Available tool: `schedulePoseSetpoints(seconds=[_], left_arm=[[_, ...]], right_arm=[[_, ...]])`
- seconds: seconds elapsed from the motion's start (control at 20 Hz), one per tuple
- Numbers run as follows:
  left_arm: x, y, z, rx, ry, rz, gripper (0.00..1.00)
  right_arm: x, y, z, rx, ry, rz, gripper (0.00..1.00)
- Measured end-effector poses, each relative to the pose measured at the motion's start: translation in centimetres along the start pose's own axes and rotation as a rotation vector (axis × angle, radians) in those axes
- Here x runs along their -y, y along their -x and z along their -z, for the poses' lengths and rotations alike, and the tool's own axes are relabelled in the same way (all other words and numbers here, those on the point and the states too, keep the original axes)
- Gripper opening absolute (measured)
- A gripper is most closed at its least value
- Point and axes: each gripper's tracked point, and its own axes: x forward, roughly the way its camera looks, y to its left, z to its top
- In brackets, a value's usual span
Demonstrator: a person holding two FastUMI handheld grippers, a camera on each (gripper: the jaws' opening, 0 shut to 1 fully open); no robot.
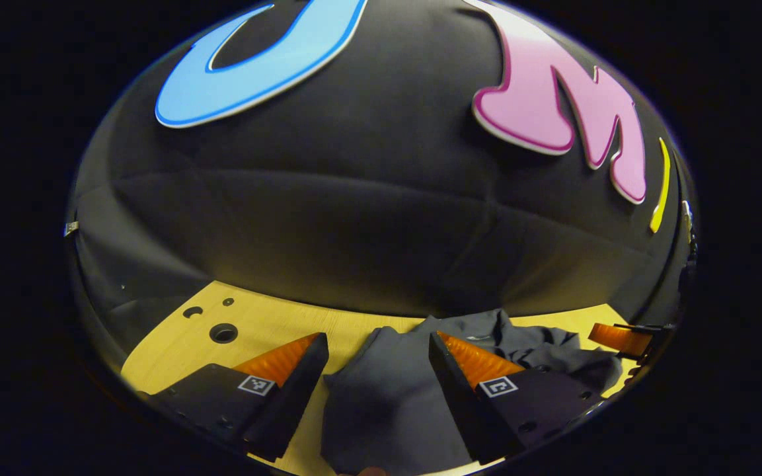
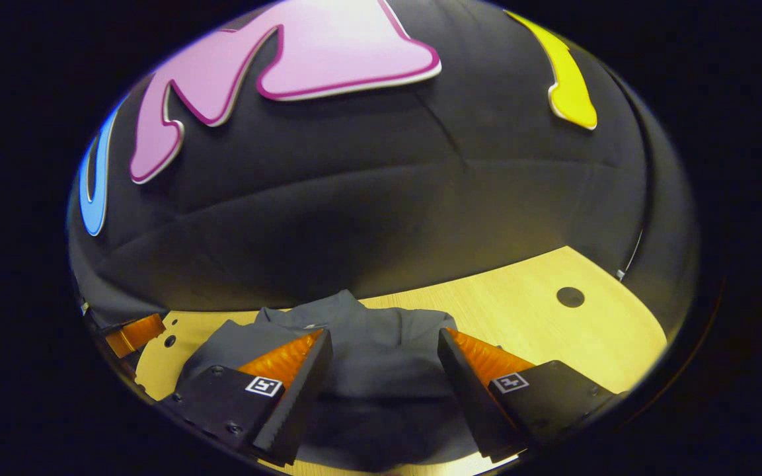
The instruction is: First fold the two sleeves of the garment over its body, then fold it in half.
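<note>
While both tongs stand released, jaws spread and clasping nothing, we record: one grey garment (image 1: 387, 390), rumpled, lying on the pale wooden table (image 1: 268, 324) under and ahead of both. Left gripper (image 1: 377, 367): cloth between its fingers, the bulk running off to its right toward the other tool. Right gripper (image 2: 384, 367): centred over the body, collar (image 2: 347, 307) apparently farthest away. Sleeves cannot be told apart in the folds; we judge the right gripper nearer the garment's middle.
</note>
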Motion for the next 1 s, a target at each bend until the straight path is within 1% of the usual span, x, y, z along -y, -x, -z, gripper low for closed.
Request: schedulePoseSetpoints(seconds=[0.2, 0.4, 0.6, 0.75, 0.85, 1.0], left_arm=[[0.8, 7.1, -3.1, 0.053, -0.001, 0.018, 0.96], [0.7, 14.5, -5.5, 0.111, -0.081, -0.002, 0.96], [1.5, 21.5, -6.7, 0.151, -0.115, 0.041, 0.96], [2.2, 26.1, -6.5, 0.159, -0.055, 0.081, 0.95], [1.8, 28.7, -5.6, 0.150, -0.019, 0.087, 0.96], [0.8, 33.0, -4.1, 0.175, -0.031, 0.074, 0.96]], right_arm=[[0.5, 6.4, -2.4, 0.064, 0.056, 0.032, 0.99], [1.1, 14.4, -5.2, 0.137, 0.061, 0.070, 0.98], [1.3, 21.8, -7.2, 0.192, 0.059, 0.097, 0.98], [0.7, 27.0, -7.5, 0.229, 0.073, 0.109, 0.98], [0.2, 30.0, -6.8, 0.237, 0.083, 0.116, 0.98], [-1.3, 34.1, -5.0, 0.233, 0.075, 0.094, 0.98]])
